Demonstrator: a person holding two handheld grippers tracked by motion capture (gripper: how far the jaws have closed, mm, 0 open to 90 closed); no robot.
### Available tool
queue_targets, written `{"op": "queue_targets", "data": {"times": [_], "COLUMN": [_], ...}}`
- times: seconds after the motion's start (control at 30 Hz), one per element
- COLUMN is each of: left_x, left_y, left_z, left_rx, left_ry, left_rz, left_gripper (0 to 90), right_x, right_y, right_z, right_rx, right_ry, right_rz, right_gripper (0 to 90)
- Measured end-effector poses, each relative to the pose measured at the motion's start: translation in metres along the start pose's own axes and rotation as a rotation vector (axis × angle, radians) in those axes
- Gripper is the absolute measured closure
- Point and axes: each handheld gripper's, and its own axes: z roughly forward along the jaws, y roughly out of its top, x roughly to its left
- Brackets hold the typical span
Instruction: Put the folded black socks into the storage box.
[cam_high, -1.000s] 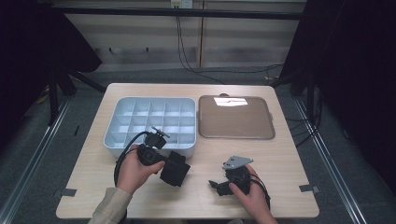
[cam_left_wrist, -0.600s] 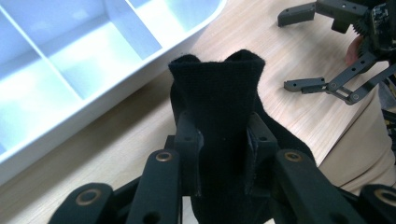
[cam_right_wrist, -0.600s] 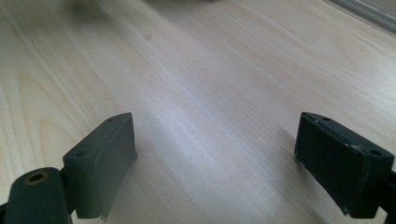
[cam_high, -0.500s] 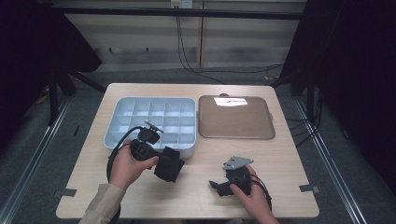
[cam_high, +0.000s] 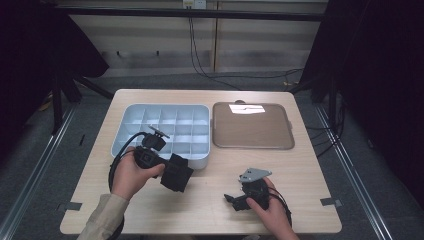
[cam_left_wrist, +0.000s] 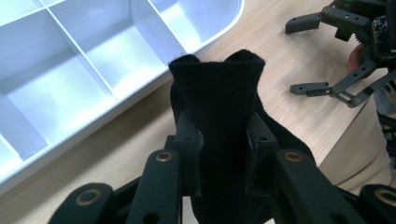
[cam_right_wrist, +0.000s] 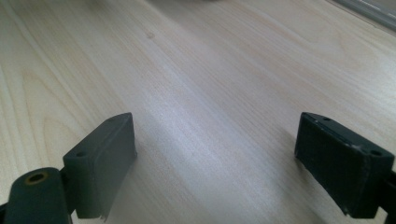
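Spanning the frame, the pale wooden table (cam_high: 210, 200) carries a white compartment organiser tray (cam_high: 165, 125) and, beside it, a flat brown tray (cam_high: 252, 127). Just off the organiser's near edge, the left gripper (cam_high: 172, 172) clamps a folded black cloth (cam_left_wrist: 217, 93), lifted above the tabletop. The right gripper (cam_high: 232, 200) rests low near the front edge, jaws spread wide with nothing between them.
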Motion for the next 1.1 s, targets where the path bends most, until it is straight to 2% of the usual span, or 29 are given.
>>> {"op": "queue_targets", "data": {"times": [0.7, 1.1], "left_x": [0.011, 0.015], "left_y": [0.003, 0.008], "left_z": [-0.024, -0.046], "left_rx": [-0.002, -0.012], "left_ry": [0.024, 0.046], "left_rz": [-0.028, -0.036], "left_gripper": [71.9, 71.9], "right_x": [0.000, 0.001], "right_y": [0.000, 0.000], "right_z": [0.000, 0.000], "right_rx": [0.000, -0.001], "right_ry": [0.004, 0.003], "right_rz": [0.001, 0.003], "right_gripper": [11.8, 11.8]}}
